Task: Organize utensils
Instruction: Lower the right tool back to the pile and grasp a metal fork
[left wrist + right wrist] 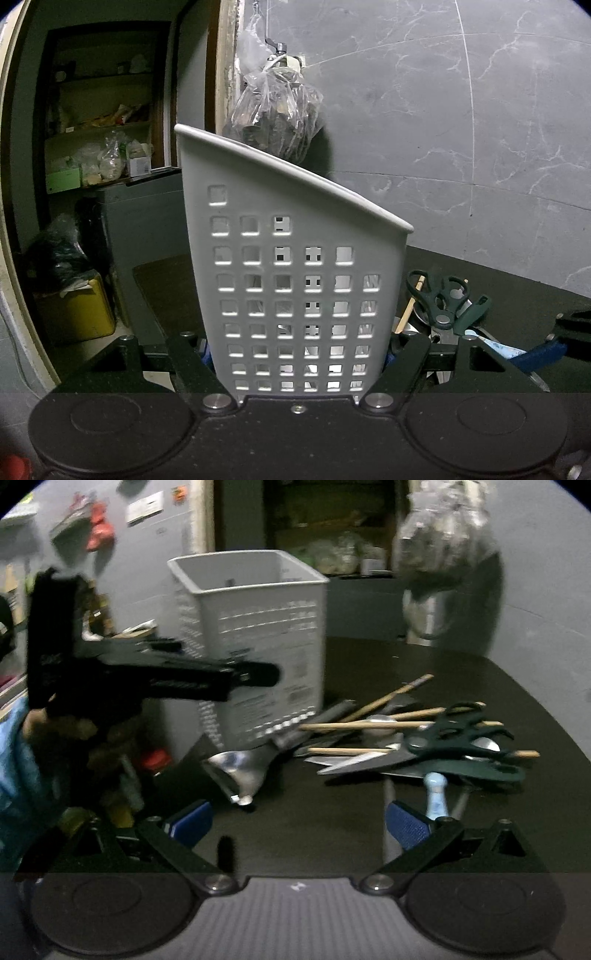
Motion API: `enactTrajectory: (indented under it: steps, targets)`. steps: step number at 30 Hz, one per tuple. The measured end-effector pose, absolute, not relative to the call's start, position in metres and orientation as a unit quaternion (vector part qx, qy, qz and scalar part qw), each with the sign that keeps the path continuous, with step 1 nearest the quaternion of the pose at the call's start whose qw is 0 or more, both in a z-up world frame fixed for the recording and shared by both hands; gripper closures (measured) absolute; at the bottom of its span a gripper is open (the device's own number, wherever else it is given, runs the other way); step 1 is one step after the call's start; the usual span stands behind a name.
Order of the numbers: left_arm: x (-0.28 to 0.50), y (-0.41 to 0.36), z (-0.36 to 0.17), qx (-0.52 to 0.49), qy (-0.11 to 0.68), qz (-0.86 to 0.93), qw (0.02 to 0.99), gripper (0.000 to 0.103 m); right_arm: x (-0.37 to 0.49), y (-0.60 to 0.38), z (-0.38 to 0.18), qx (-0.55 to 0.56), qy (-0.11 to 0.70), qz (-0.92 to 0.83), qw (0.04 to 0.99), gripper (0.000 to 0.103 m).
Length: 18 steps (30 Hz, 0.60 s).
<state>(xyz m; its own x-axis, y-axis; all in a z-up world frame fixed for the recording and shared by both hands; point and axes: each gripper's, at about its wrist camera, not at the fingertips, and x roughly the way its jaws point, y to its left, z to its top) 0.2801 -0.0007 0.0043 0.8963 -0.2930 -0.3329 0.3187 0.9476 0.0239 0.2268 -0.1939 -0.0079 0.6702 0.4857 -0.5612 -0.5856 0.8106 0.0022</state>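
Note:
A white perforated utensil holder [295, 266] with a slanted rim fills the left wrist view. My left gripper [297, 356] is shut on its lower sides. In the right wrist view the holder [258, 635] stands upright at the table's left edge, with the left gripper [240, 675] clamped on it. My right gripper [299, 823] hovers open over bare table, nothing between its blue pads [406, 825]. Ahead lies a pile of utensils: dark green scissors [454, 734], wooden chopsticks [369, 725], a metal peeler [240, 771] and a light blue handle [436, 794]. The scissors [443, 299] also show right of the holder.
The black table [480, 812] ends at a grey marble wall [461, 110]. A plastic bag [277, 110] hangs on the wall behind the holder. Left of the table are a doorway with shelves [99, 129] and a yellow bin [77, 314]. A blue sleeve [18, 768] shows at far left.

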Motion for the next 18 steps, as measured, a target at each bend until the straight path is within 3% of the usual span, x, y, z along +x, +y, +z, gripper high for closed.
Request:
enactTrajectory:
  steps: [18]
  targets:
    - [0.281, 0.001, 0.004, 0.040, 0.165, -0.158, 0.973, 0.027, 0.290, -0.178, 0.015, -0.132, 0.262, 0.275, 0.916, 0.016]
